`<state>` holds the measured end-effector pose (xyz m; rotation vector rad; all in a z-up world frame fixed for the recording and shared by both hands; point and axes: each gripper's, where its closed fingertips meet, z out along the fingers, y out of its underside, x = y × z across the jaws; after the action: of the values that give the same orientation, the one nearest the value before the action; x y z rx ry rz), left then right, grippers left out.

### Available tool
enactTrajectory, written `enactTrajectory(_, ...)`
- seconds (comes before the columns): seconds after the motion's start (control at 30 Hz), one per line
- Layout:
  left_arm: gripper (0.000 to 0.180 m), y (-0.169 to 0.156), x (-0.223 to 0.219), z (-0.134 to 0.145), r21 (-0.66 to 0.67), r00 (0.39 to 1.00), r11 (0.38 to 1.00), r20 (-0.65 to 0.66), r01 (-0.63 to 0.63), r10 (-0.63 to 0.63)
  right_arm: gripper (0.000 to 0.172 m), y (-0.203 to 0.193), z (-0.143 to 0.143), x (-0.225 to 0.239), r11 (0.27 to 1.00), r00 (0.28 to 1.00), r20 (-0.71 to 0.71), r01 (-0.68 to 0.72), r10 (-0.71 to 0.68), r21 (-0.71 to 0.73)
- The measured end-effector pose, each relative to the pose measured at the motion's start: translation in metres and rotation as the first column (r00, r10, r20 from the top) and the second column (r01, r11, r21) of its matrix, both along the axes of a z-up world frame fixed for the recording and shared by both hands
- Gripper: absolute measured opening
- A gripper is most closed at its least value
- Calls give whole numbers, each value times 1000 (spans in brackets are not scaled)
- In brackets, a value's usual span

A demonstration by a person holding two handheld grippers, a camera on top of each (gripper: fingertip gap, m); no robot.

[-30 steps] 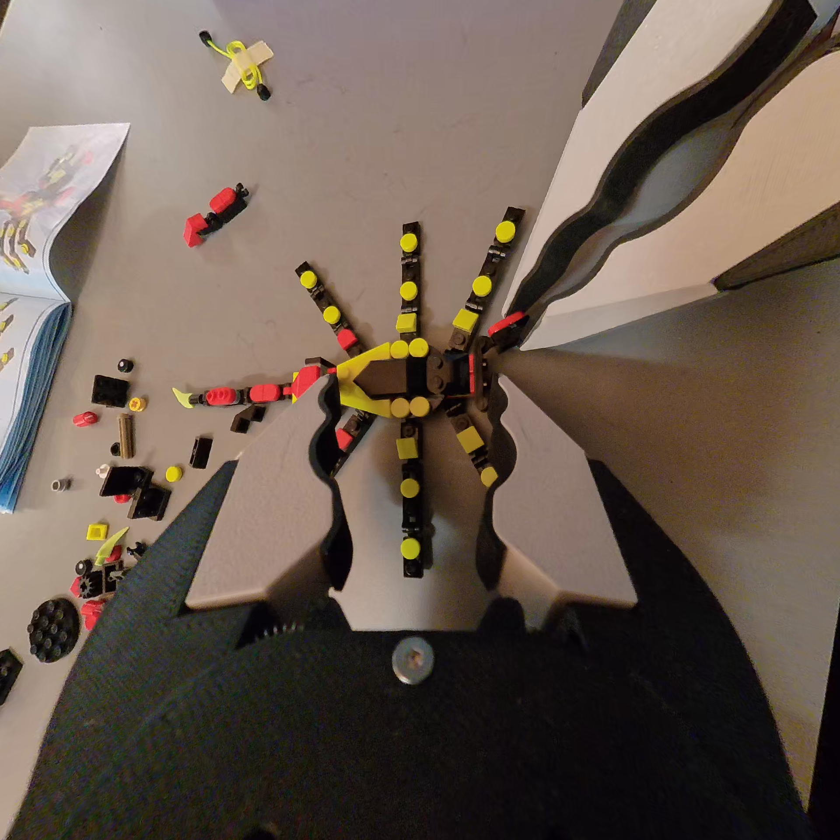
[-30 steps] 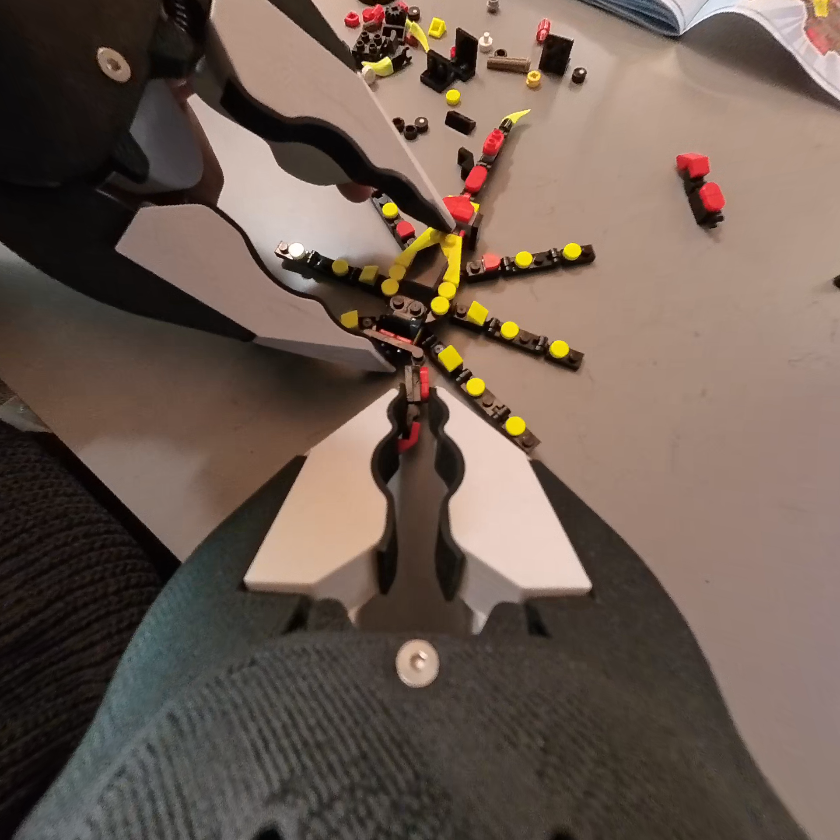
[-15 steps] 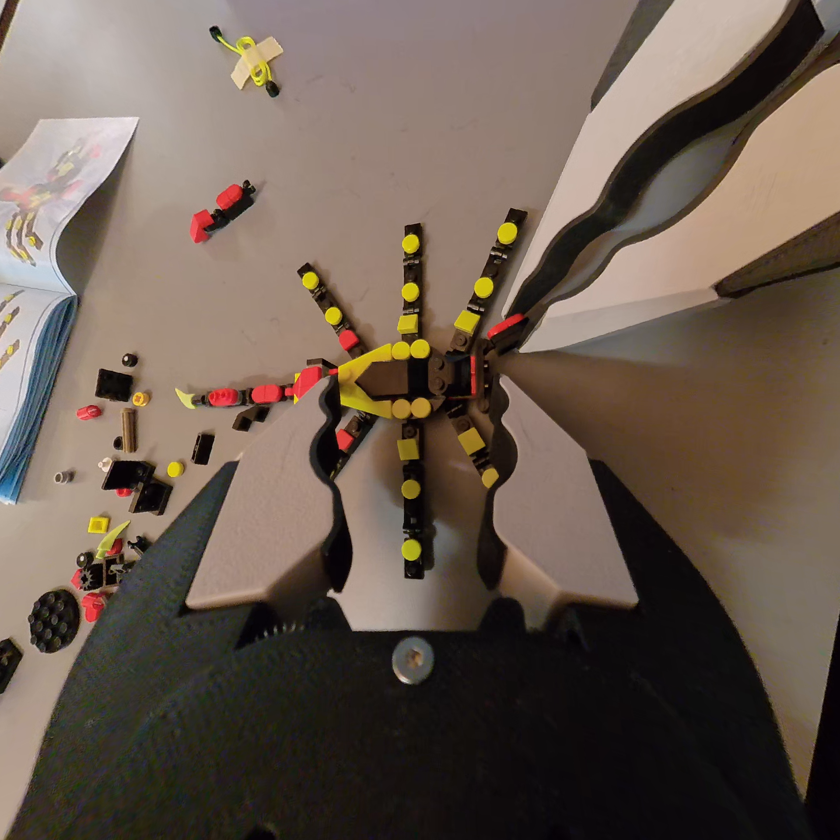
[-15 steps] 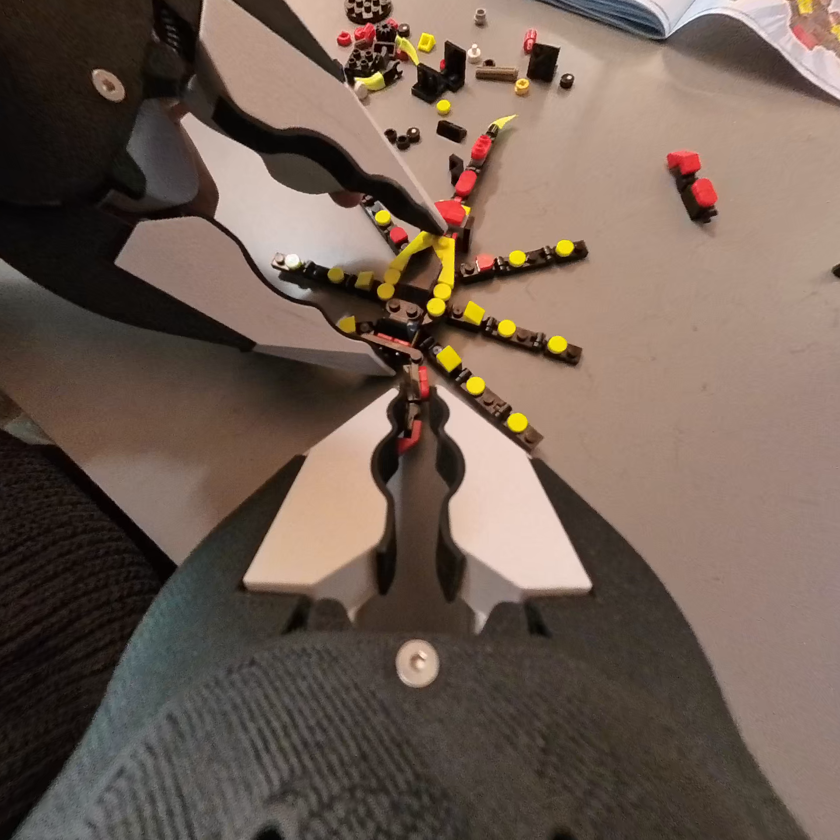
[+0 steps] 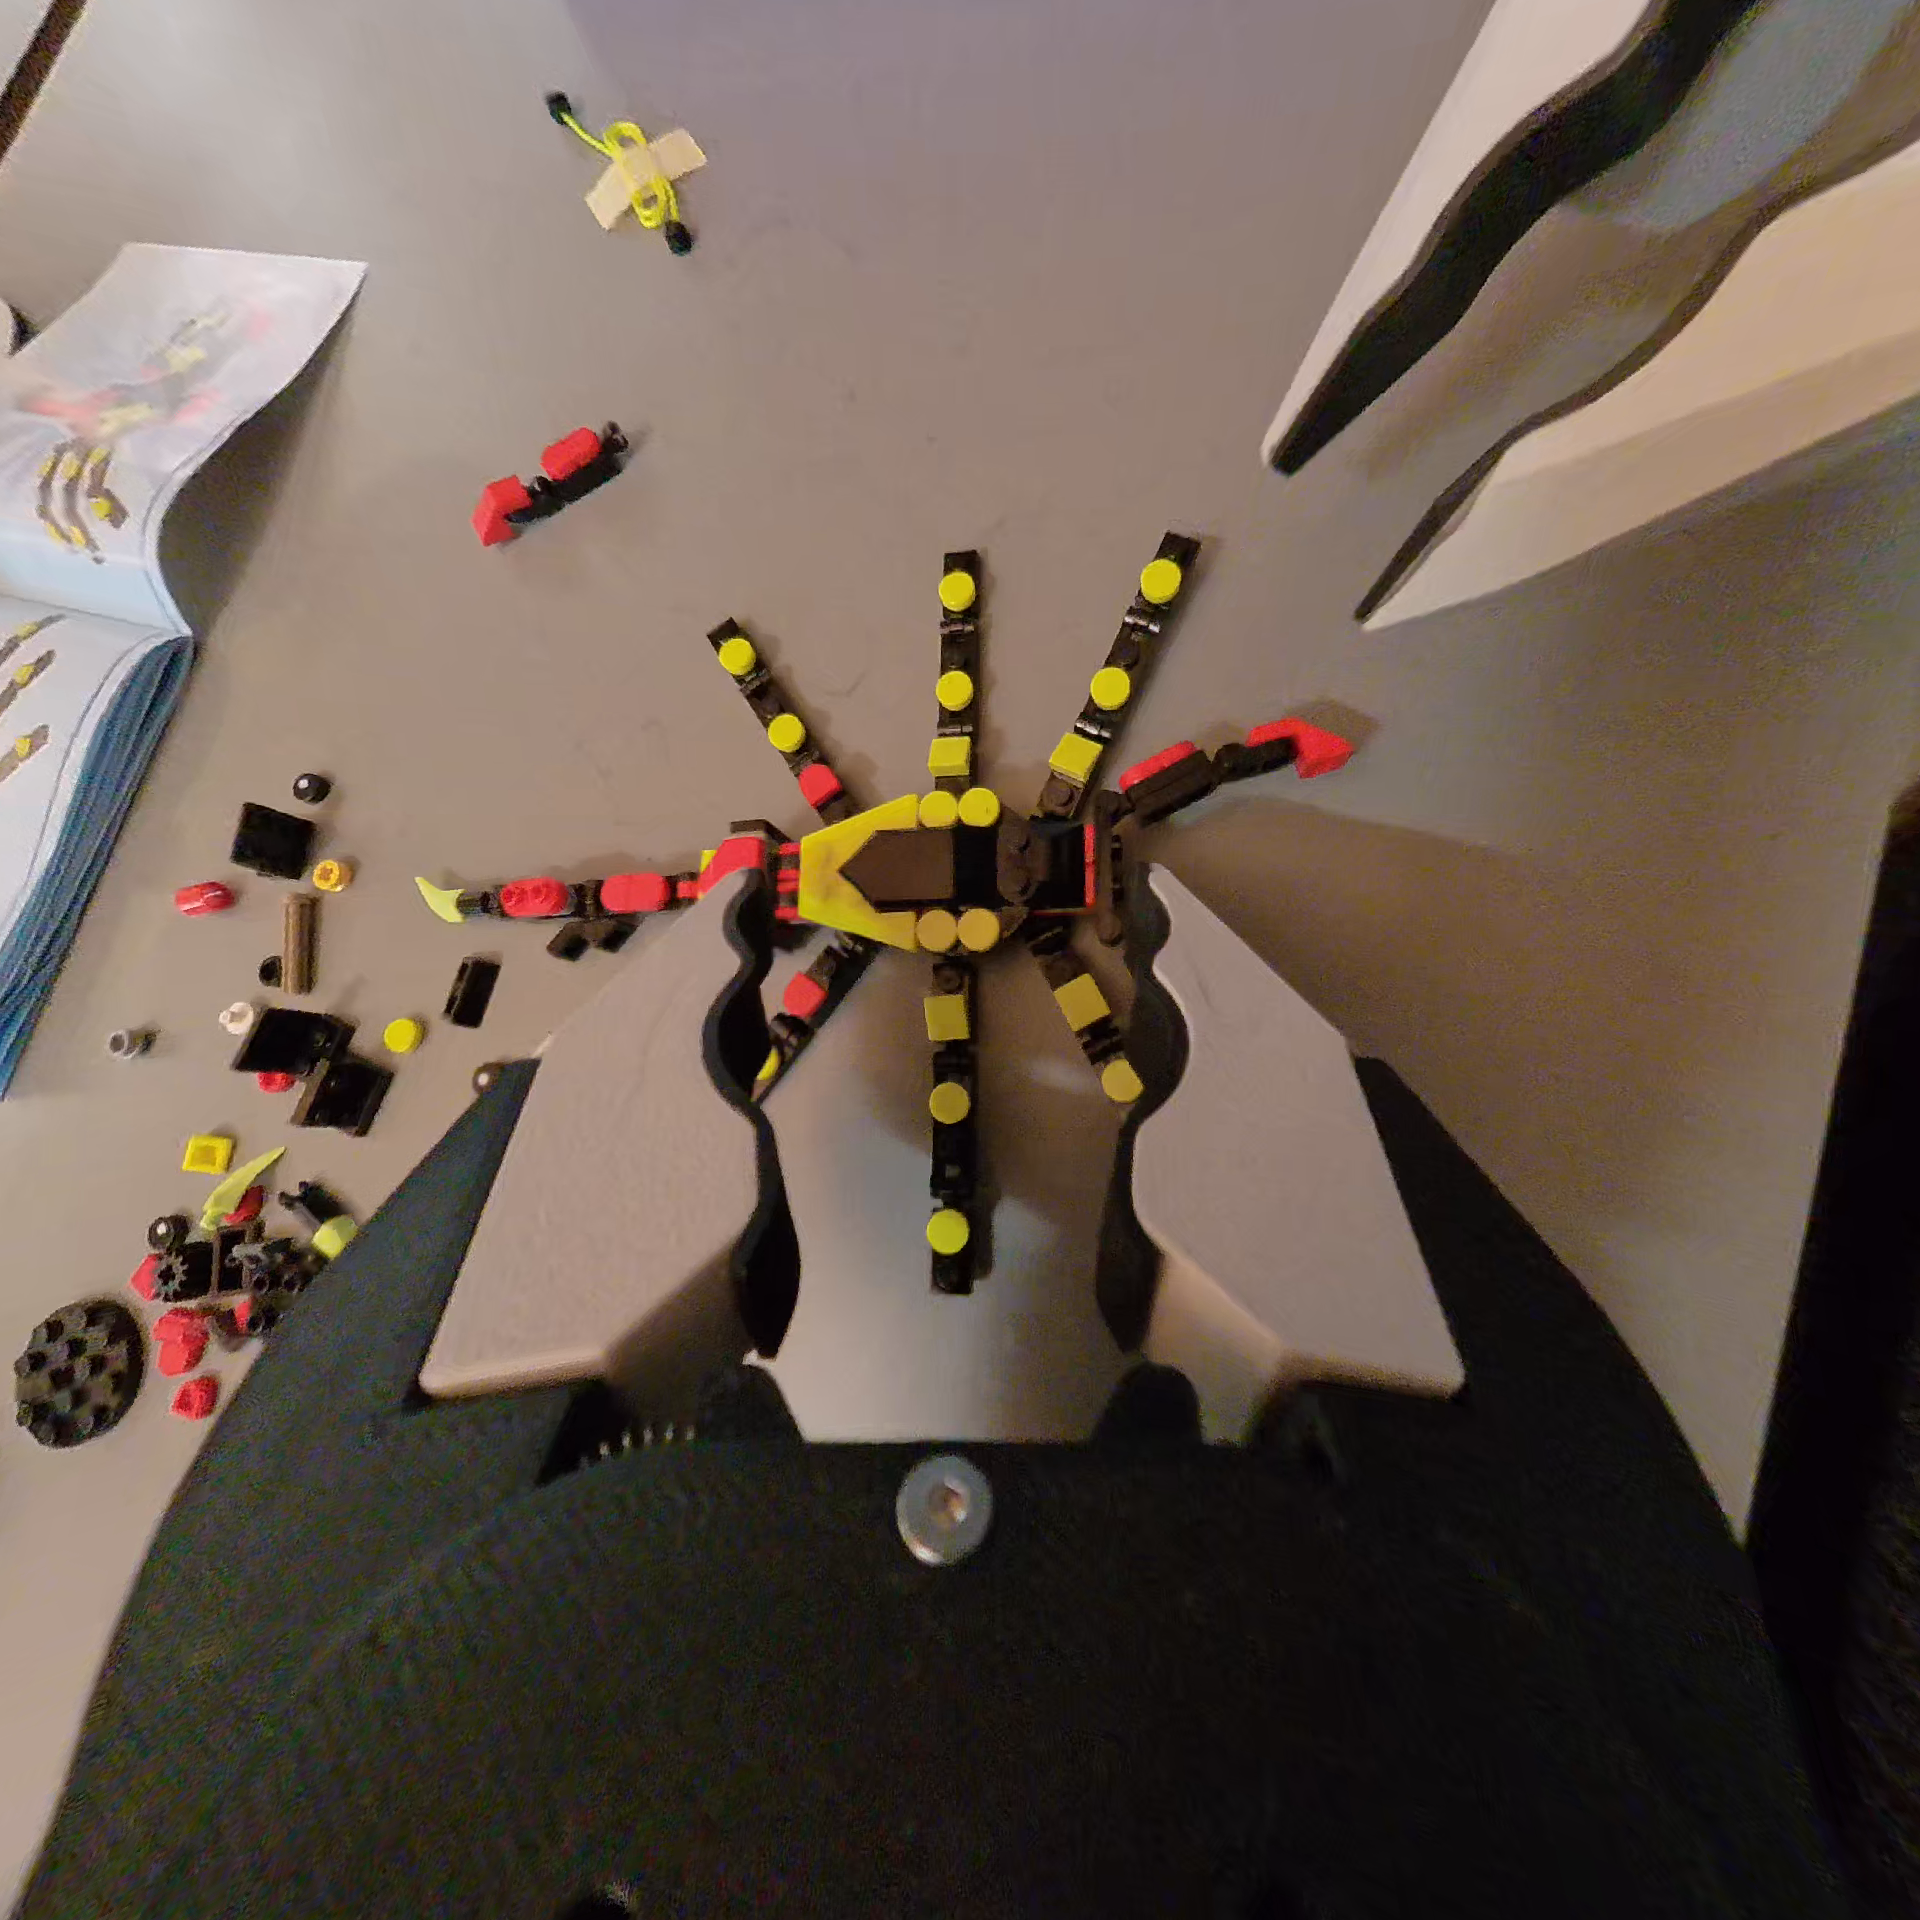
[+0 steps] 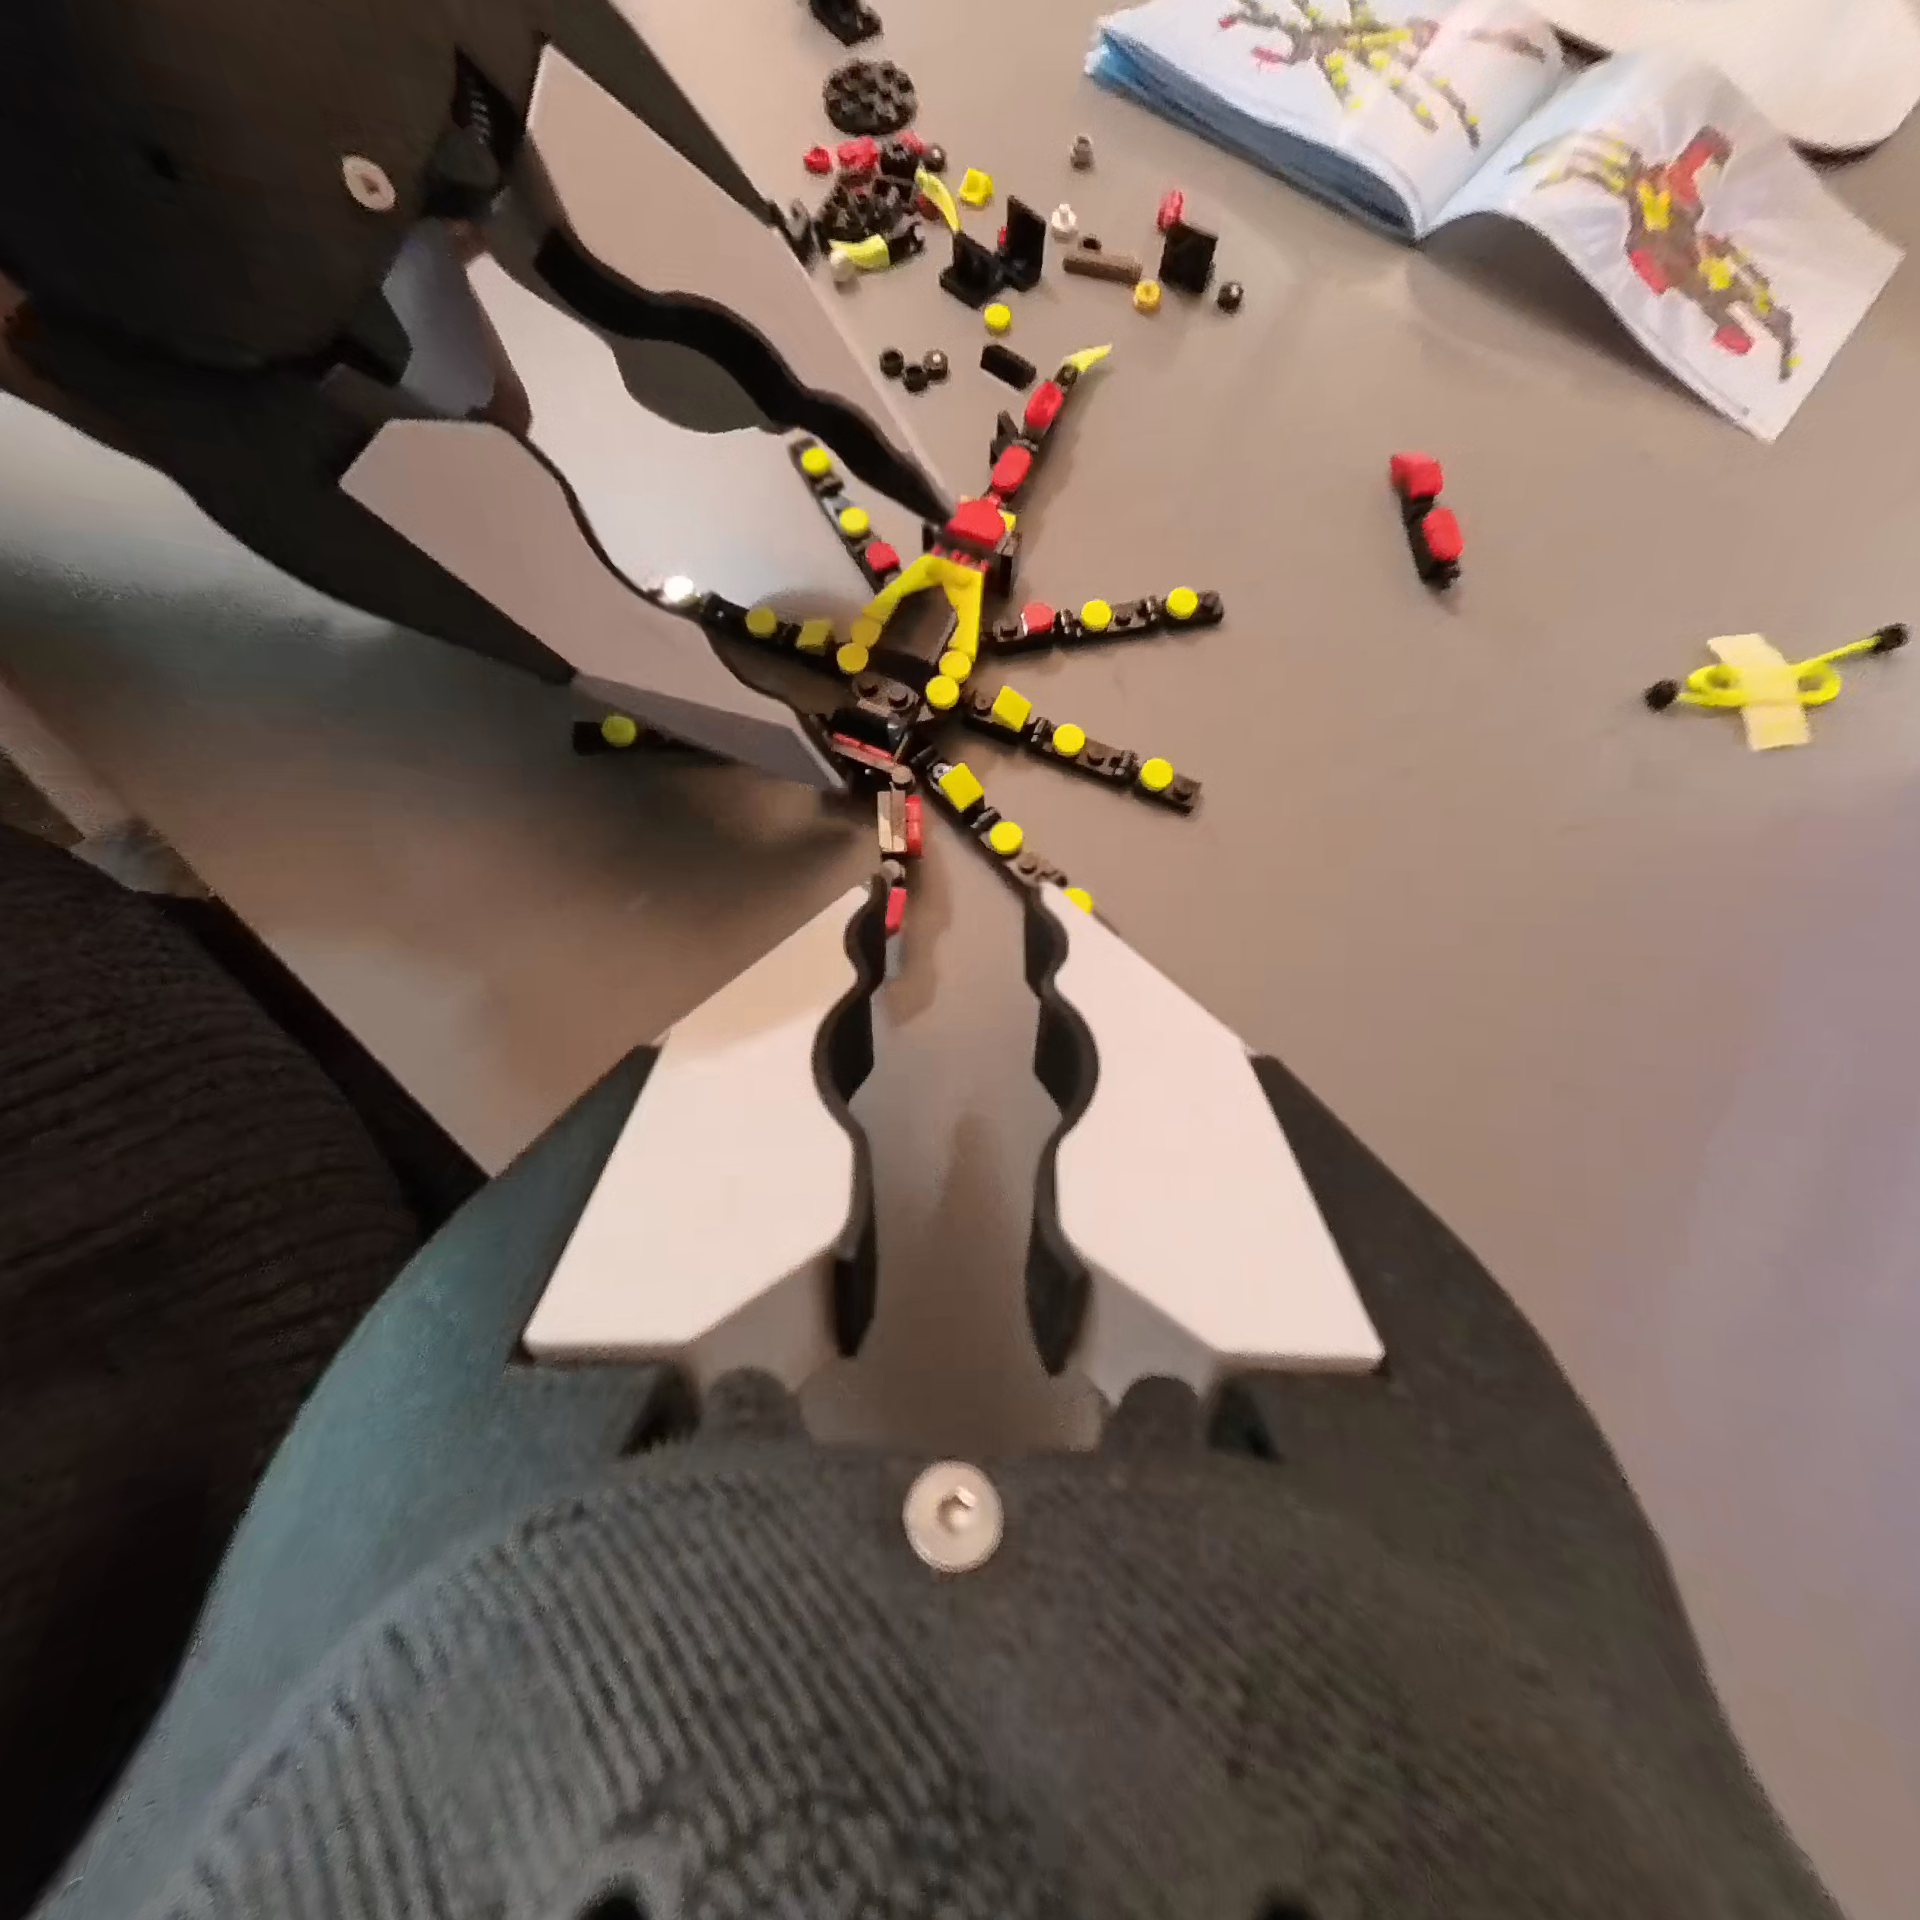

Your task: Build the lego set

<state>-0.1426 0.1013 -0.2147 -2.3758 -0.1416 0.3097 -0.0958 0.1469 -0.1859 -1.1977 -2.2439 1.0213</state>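
SURFACE: A grey tabletop (image 5: 1039, 312), strewn at its left with loose toy bricks (image 5: 281, 1049) and an open instruction booklet (image 5: 125, 499).

LEFT GRIPPER: The left gripper (image 5: 940, 894) reaches in low from the near edge, its fingers (image 5: 743, 914) spread wide and set against the two ends of the body of a brick-built scorpion (image 5: 935, 873), pinning it flat on the table.

RIGHT GRIPPER: The right gripper (image 6: 951, 904) hangs above the table to the scorpion's right, tilted down toward it, jaws partly parted and holding nothing; in the left wrist view its tips stand clear of the model.

SCORPION: Centre of the table, long axis running left to right. The tail, ending in a lime stinger (image 5: 436, 899), points left; a red-tipped claw arm (image 5: 1247, 764) juts right. Six black legs with yellow studs fan out, three far, three near.

NEARBY: A separate red-and-black claw piece (image 5: 545, 483) lies far left of the model; a taped lime cord (image 5: 639, 171) lies beyond it.
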Motion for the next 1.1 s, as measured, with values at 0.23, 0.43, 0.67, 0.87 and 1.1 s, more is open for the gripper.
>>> enactTrajectory(0.23,69,-21,-12,23,94,993,989,6,-114,114,16,22,6,-8,977,975,-161,-126,155,173)
enactTrajectory(0.43,56,-58,-22,22,180,953,936,71,-303,294,20,21,21,-11,990,965,-220,-131,141,59)
enactTrajectory(0.67,48,-76,-21,24,220,918,892,111,-395,380,24,19,29,-26,990,952,-272,-124,140,73)
enactTrajectory(0.87,44,-83,-8,23,232,913,883,114,-408,392,27,24,24,-75,994,955,-278,-89,105,67)
enactTrajectory(1.1,44,-88,2,26,245,920,887,100,-392,379,33,50,-21,-169,991,992,-120,-8,24,133)
